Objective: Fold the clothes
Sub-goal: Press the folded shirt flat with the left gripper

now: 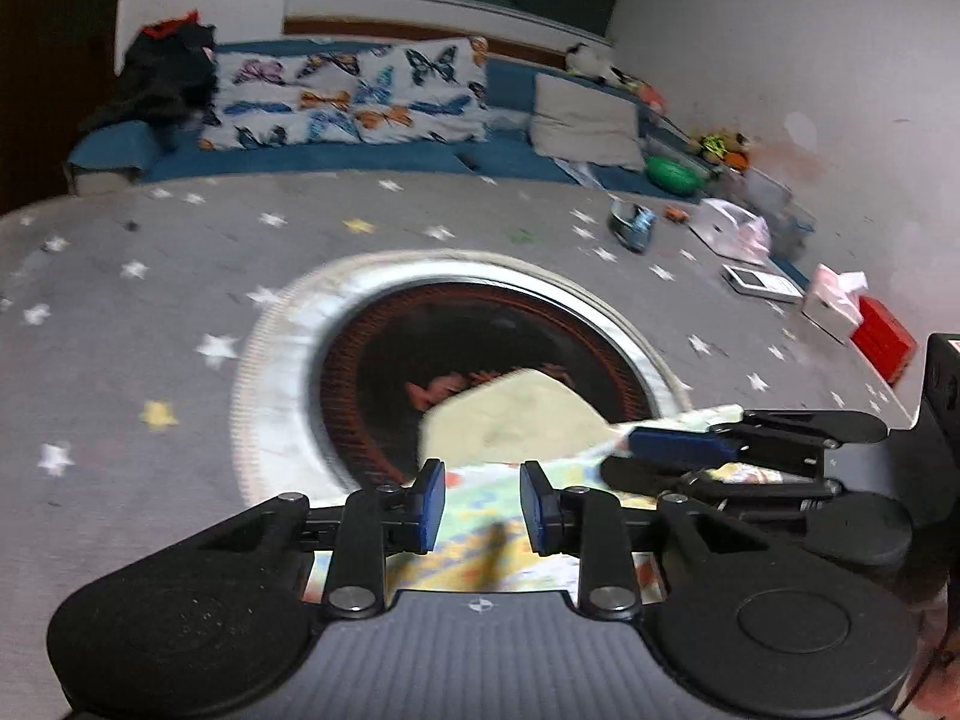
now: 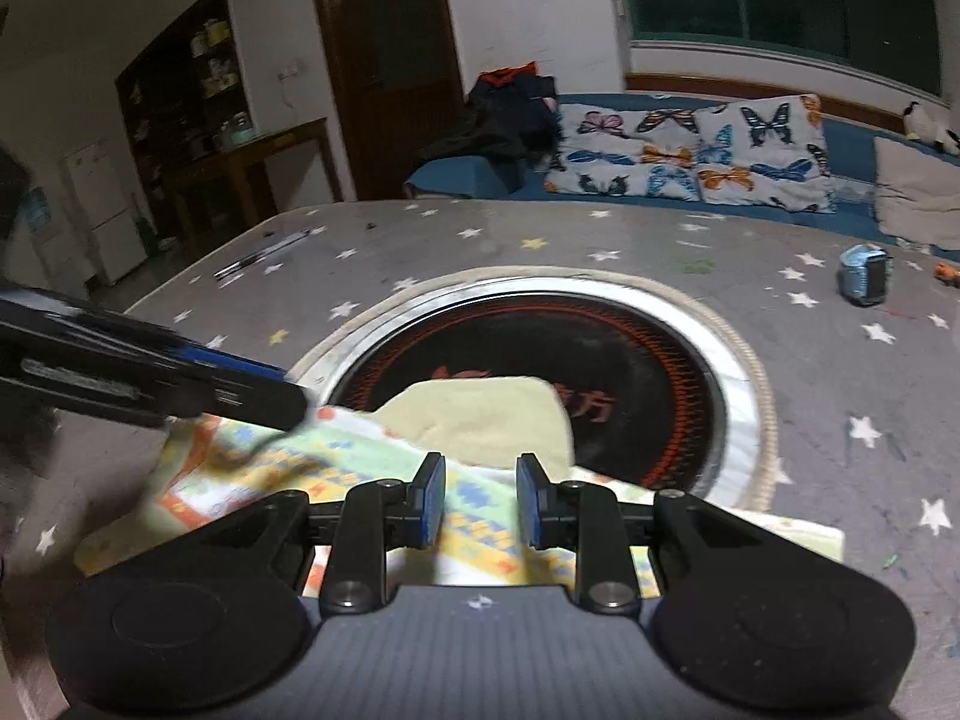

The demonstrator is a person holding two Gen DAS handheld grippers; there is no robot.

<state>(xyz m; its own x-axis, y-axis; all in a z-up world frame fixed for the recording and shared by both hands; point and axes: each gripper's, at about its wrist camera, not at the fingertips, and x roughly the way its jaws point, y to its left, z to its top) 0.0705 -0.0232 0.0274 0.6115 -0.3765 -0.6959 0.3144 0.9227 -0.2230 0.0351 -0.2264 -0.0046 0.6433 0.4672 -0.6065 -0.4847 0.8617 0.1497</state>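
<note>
Beyond the left rim of the round black cooktop [image 2: 630, 360] sunk in the star-printed grey tabletop [image 2: 840, 360], a couple of pens [image 2: 264, 255] lie near the table's edge. The left gripper [image 1: 483, 504] reaches in from the left on the near side of the cooktop, its tips over the left part of the patterned cloth [image 2: 240, 456]; its blue pads stand partly apart with the print showing in the gap, and they do not clamp it. The cloth lies spread on the table at the cooktop's near rim, with a pale yellow flap [image 2: 480, 414] turned over onto the black glass. The right gripper [image 2: 480, 501] hangs over the cloth's middle, just in front of the cooktop, its pads likewise a little apart with fabric between and below them, not pinched. To the right of the cooktop sits a small pale blue object [image 2: 864, 273], blurred. Far beyond the cooktop, a butterfly-print pillow [image 2: 690, 150] rests on blue bedding.
</note>
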